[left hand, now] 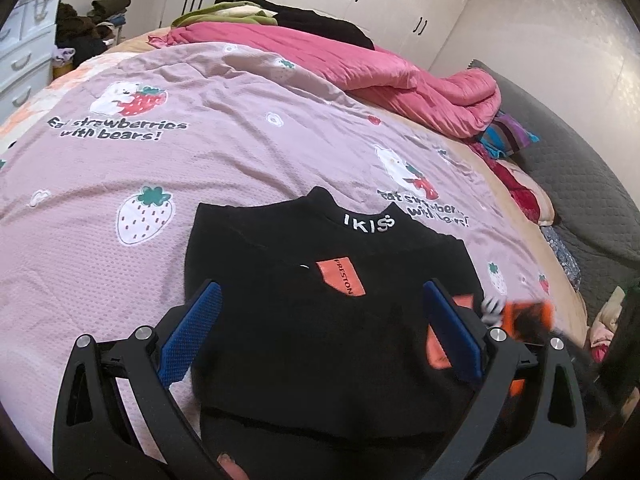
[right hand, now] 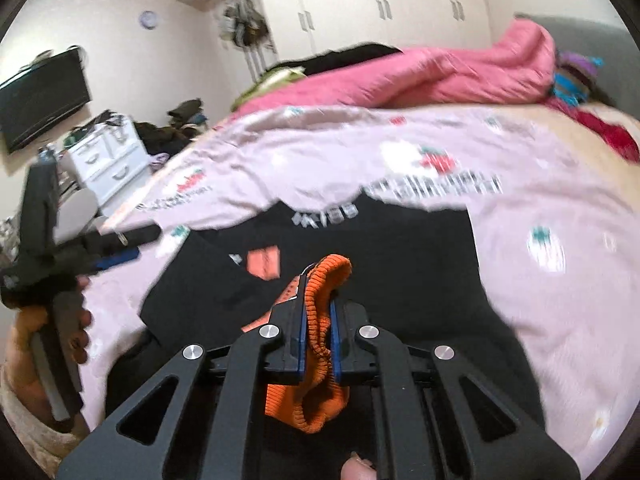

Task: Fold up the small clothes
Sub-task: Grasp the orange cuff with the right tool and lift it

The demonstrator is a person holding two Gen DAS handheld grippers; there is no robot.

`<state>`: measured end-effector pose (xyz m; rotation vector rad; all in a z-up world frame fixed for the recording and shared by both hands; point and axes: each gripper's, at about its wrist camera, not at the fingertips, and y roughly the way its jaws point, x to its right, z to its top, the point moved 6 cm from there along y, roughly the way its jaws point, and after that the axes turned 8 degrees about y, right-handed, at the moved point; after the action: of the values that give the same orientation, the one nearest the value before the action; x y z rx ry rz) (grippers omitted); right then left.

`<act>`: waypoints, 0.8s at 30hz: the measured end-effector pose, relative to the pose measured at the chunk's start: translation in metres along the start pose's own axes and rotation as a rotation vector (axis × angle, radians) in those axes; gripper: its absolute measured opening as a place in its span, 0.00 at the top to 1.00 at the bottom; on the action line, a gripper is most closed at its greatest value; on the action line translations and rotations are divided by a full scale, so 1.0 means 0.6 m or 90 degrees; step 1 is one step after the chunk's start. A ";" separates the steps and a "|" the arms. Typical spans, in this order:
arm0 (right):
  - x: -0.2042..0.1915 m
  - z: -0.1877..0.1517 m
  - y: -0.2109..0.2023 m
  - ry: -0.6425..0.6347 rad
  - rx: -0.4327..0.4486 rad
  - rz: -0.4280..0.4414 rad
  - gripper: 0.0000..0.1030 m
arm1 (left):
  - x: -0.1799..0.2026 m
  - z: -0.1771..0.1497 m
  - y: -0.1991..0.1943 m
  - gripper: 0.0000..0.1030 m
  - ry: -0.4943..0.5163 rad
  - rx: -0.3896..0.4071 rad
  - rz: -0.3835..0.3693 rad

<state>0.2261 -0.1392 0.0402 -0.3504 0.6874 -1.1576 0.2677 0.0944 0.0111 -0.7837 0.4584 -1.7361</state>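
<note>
Your black top lies flat on the pink bedspread, collar w/ white lettering pointing away from you toward the far side of the bed, hem nearest you; long axis runs collar-to-hem, roughly straight ahead in the left wrist view. Orange patch sits on the chest, tilted.

Your right gripper is clamped tight on the orange ribbed cuff, the knit bunched btwn the blue pads, rest of the cuff drooping below the jaws. Right view is blurred. Your left gripper stands wide open over the top, blue pads either side of the body, nothing btwn them but the cloth lying beneath; can't tell if the tips touch it.

Around: rumpled pink quilt along the far right of the bed, black and green clothes heaped behind it, striped fabric by the grey headboard. White drawers at left, white wardrobe doors behind. Nothing lies on the top itself.

Bedspread is waffle-textured, printed w/ strawberries and bears; top looks soft, matte knit.
</note>
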 end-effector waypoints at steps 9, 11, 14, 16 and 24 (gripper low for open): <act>0.013 0.099 0.012 -0.072 0.043 -0.022 0.93 | -0.008 0.001 0.005 0.09 -0.005 0.000 0.014; 0.016 0.108 0.018 -0.080 0.048 -0.025 0.93 | -0.010 0.001 0.007 0.09 -0.005 0.000 0.017; 0.022 0.117 0.029 -0.093 0.045 -0.040 0.93 | -0.011 0.003 0.011 0.09 -0.007 0.000 0.018; 0.029 0.117 0.040 -0.100 0.038 -0.049 0.93 | -0.013 0.003 0.013 0.09 -0.007 0.000 0.023; 0.086 0.089 0.085 -0.094 0.005 -0.101 0.93 | -0.035 0.005 0.020 0.09 -0.022 0.005 0.045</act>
<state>0.3098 -0.1720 0.0343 -0.4858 0.5323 -1.2707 0.2818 0.1111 -0.0003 -0.7823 0.4500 -1.6553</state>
